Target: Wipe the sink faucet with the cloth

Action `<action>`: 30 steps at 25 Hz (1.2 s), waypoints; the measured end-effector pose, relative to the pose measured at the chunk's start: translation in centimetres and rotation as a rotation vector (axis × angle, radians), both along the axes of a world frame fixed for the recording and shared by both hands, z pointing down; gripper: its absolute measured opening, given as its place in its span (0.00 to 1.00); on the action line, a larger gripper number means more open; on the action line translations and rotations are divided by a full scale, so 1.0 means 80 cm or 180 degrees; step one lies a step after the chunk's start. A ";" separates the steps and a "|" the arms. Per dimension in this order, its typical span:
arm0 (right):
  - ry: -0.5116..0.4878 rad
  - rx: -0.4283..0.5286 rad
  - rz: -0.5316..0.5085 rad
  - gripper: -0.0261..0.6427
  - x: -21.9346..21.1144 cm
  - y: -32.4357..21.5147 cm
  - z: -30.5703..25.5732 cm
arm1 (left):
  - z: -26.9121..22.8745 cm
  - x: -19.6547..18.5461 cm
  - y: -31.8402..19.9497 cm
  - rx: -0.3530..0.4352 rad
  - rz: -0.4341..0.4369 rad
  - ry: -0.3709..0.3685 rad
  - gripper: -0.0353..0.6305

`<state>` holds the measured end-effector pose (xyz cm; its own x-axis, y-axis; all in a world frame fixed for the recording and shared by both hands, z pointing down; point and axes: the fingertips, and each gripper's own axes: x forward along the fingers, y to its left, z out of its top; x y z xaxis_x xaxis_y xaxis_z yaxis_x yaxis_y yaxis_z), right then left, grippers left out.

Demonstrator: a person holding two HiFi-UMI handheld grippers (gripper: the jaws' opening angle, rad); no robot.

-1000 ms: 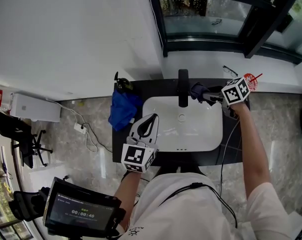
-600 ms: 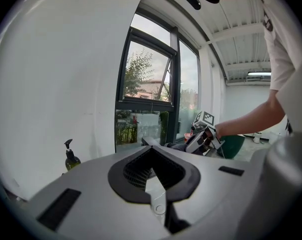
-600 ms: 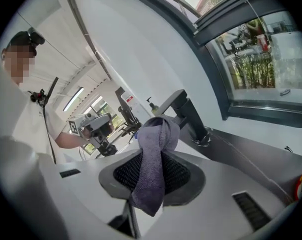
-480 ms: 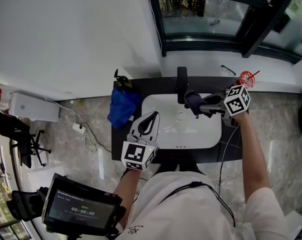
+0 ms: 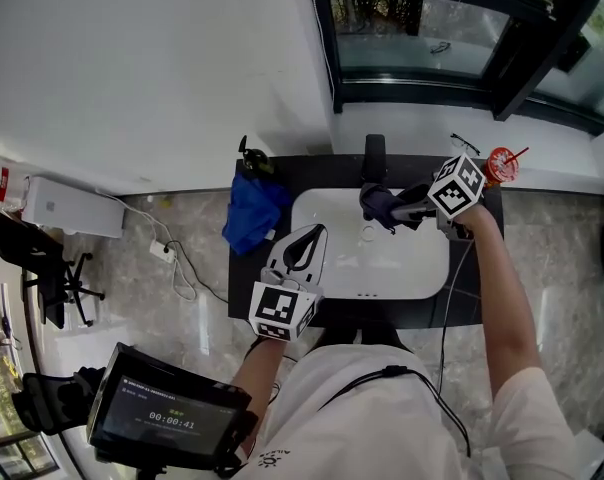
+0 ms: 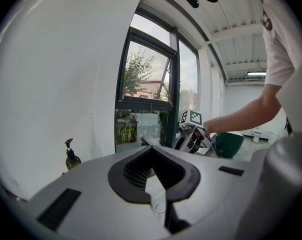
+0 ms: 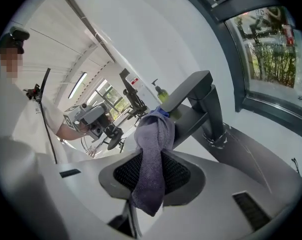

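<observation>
The black faucet (image 5: 374, 160) stands at the back rim of the white sink (image 5: 422, 268). My right gripper (image 5: 392, 208) reaches in from the right over the basin, shut on a dark purple cloth (image 5: 378, 206). The cloth sits right at the spout's front end. In the right gripper view the cloth (image 7: 153, 154) hangs down between the jaws of the right gripper (image 7: 156, 134), its top bunched against the spout of the faucet (image 7: 198, 101). My left gripper (image 5: 312, 236) rests over the sink's front left corner, jaws together and holding nothing. In its own view the left gripper (image 6: 151, 150) points toward the window.
A blue cloth (image 5: 252, 213) lies on the dark counter (image 5: 472, 298) left of the sink, with a soap bottle (image 5: 252, 158) behind it. A red cup (image 5: 499, 163) and glasses (image 5: 464, 144) sit at the back right. The window (image 5: 422, 28) runs behind the faucet.
My right gripper has carried the cloth leftward, from the right side of the faucet to the front of its spout over the basin. The left gripper has stayed put.
</observation>
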<state>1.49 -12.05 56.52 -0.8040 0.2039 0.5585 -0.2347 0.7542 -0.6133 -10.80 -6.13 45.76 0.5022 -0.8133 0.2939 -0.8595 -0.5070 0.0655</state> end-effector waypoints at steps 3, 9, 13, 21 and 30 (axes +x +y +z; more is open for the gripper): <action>0.0132 -0.0003 -0.0017 0.20 0.001 -0.015 0.008 | 0.000 -0.004 -0.001 0.0009 -0.0026 -0.0003 0.04; 0.0247 0.0106 0.0308 0.20 0.006 -0.062 0.017 | 0.001 -0.009 0.000 -0.0007 -0.0066 -0.0008 0.04; 0.0153 0.0259 0.0647 0.20 0.013 -0.091 0.013 | 0.004 -0.010 0.000 -0.0014 -0.0064 -0.0028 0.04; 0.0161 0.0363 0.1007 0.20 0.051 -0.099 0.016 | 0.003 -0.008 -0.001 -0.0011 -0.0041 -0.0027 0.04; -0.0383 0.0263 0.1119 0.20 0.084 -0.047 -0.017 | -0.001 0.000 -0.004 0.0019 0.0015 -0.0012 0.04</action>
<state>8.23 -15.80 55.18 -0.8778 -0.1377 0.4589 -0.4179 0.6885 -0.5928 -10.81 -6.45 45.69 0.5050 -0.8126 0.2910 -0.8573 -0.5115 0.0593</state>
